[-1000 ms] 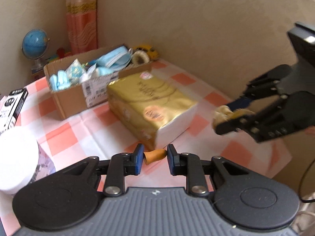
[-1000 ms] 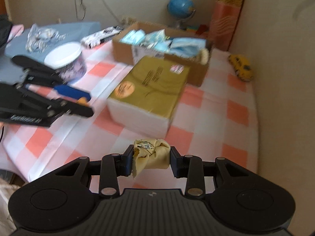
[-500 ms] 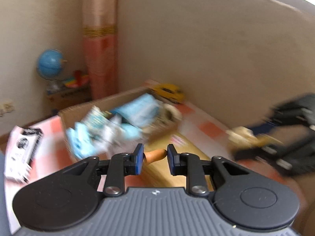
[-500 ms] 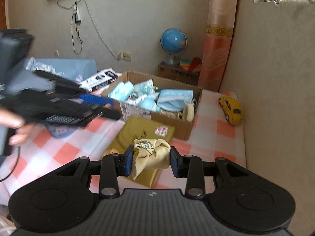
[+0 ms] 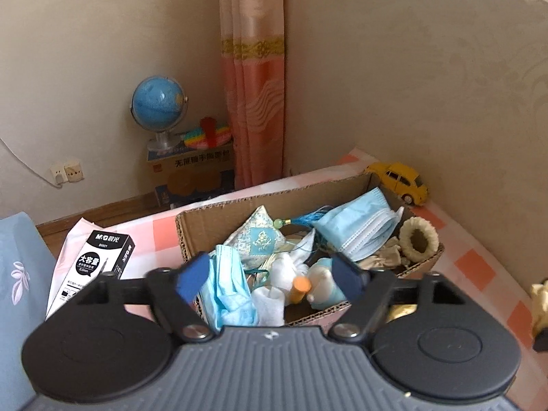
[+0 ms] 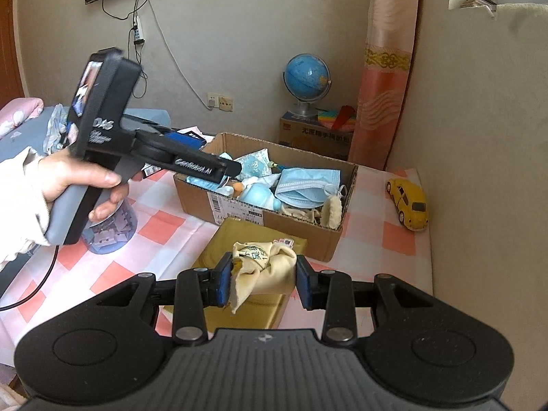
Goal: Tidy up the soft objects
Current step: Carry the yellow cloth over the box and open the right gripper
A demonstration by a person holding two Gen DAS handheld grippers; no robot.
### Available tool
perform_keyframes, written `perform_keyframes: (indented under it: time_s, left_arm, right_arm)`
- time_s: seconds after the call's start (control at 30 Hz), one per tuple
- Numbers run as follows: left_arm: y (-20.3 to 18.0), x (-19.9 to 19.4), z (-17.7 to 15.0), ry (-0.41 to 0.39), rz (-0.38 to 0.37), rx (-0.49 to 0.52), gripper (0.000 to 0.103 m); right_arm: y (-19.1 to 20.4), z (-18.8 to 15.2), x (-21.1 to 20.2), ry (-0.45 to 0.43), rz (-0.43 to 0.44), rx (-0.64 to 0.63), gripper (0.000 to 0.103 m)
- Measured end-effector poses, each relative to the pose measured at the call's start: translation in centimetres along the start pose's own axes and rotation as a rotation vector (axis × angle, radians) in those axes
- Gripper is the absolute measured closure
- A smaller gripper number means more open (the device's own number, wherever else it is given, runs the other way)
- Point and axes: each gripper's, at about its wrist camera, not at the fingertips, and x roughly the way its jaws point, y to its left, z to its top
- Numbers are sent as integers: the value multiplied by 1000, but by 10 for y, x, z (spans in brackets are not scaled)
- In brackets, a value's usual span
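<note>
The left gripper [image 5: 270,279] hangs over the open brown cardboard box [image 5: 239,210], and its jaws are opening; the small orange soft cylinder [image 5: 300,287] lies free between and below them, among blue face masks [image 5: 359,231]. The right gripper [image 6: 263,282] is closed on a crumpled pale yellow cloth pouch [image 6: 262,265], above the gold tissue pack [image 6: 239,243] on the checkered bench [image 6: 164,222], the box just ahead.

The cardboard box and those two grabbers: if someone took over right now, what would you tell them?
Left gripper: over the cardboard box, jaws opening; the small orange piece lies between them, no pad touching it.
Right gripper: shut on the yellow cloth bundle, short of the box, above the gold tissue pack.
In the box: masks, sachet, scrunchie.
Left: box the bundle.
</note>
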Motion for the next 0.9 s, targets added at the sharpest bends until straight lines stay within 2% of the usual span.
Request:
perform_keyframes:
  time_s: [0.07,0.17,0.4,0.5,0.7,0.9]
  left_arm:
    - [0,-2,1,-1,1,-2,21]
    - [1,-11,-2,-10,6,3,11]
    - [-1,-47,-28,-38,-17,-7,3]
    - [0,-66,-43,-54,-41,-49,2]
    - [-3,-89,-67,-75,-5,-90,1]
    - [-7,-101,-85,-63,-24,-138,1]
  right_arm:
    - [0,3,2,-2,-1,-1,62]
    - [0,9,7,-3,-5,-7,62]
    - [-6,33,37,0,1,-2,62]
    - [-9,49,58,4,10,10,62]
    - [-5,86,105,14,40,39,62]
    - [6,118,140,10,58,51,61]
